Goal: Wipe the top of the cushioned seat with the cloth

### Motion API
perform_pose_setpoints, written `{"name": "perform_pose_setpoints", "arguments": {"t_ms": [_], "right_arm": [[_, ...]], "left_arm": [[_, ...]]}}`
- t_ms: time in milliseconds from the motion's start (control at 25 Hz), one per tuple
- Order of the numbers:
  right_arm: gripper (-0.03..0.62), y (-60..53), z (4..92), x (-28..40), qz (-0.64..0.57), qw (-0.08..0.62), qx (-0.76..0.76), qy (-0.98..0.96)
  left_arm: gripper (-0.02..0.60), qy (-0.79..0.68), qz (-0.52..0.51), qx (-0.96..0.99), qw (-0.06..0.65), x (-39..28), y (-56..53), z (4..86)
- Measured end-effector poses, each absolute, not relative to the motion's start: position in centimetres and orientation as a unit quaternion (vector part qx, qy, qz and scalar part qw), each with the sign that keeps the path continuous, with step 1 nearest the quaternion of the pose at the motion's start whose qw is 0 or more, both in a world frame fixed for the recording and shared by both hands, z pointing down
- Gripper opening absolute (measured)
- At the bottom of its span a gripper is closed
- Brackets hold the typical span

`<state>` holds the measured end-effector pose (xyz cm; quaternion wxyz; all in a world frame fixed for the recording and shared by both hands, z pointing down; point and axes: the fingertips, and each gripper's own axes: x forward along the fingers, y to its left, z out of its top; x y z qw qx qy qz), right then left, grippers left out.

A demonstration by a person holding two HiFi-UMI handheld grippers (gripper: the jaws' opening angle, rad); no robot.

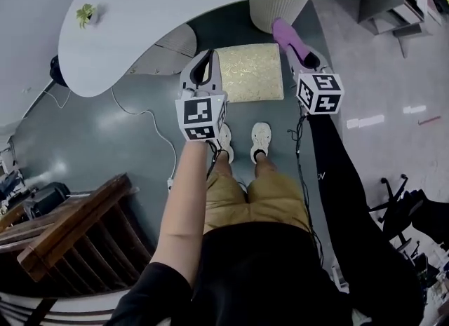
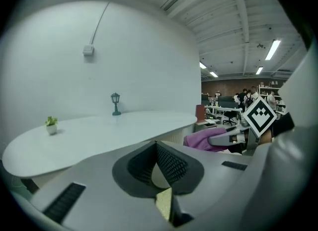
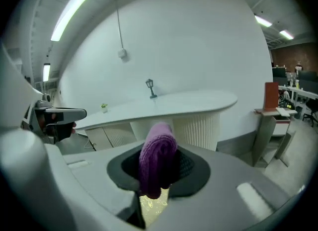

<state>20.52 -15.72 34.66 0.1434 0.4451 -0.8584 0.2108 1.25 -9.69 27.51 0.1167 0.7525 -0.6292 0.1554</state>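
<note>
- Left gripper (image 1: 203, 71): the jaws are pressed together at their tips, with nothing between the dark ribbed pads (image 2: 171, 164). In the head view it overlaps the left edge of the seat.
- Right gripper (image 3: 160, 168): the jaws are clamped on a folded purple knitted cloth (image 3: 158, 158). The cloth stands up out of the jaws and hangs over their front.
- Square cushioned seat with a pale yellow patterned cover (image 1: 250, 72): it stands on the grey floor (image 1: 112, 135), just in front of the person's white shoes (image 1: 261, 139).
- Cloth position: in the head view the cloth (image 1: 287, 37) lies at the far right corner of the seat. No view shows whether the two touch. A strip of the seat cover (image 3: 153, 204) shows below the jaws in the right gripper view.
- Curved white tabletop (image 1: 175, 2): it runs beyond the seat. It carries a small green potted plant (image 1: 86, 14) and a small dark lamp-post figure (image 2: 116, 104).
- Ribbed white table pedestal (image 3: 196, 125): it stands directly behind the cloth.
</note>
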Motion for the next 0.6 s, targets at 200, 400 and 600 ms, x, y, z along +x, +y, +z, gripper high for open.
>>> {"name": "perform_pose_setpoints", "arguments": {"t_ms": [200, 400, 600], "right_arm": [[0.080, -14.8, 24.2, 20.0, 0.151, 0.108, 0.451, -0.873], [0.080, -12.7, 18.0, 19.7, 0.106, 0.097, 0.454, -0.879], [0.080, -11.2, 13.7, 20.2, 0.084, 0.079, 0.462, -0.879]], "left_arm": [[0.000, -0.624, 0.138, 0.765, 0.080, 1.8, -9.3, 20.4], [0.000, -0.620, 0.131, 0.772, 0.048, 2.2, -7.8, 15.2], [0.000, -0.620, 0.113, 0.776, 0.013, 2.2, -6.8, 10.4]]}}
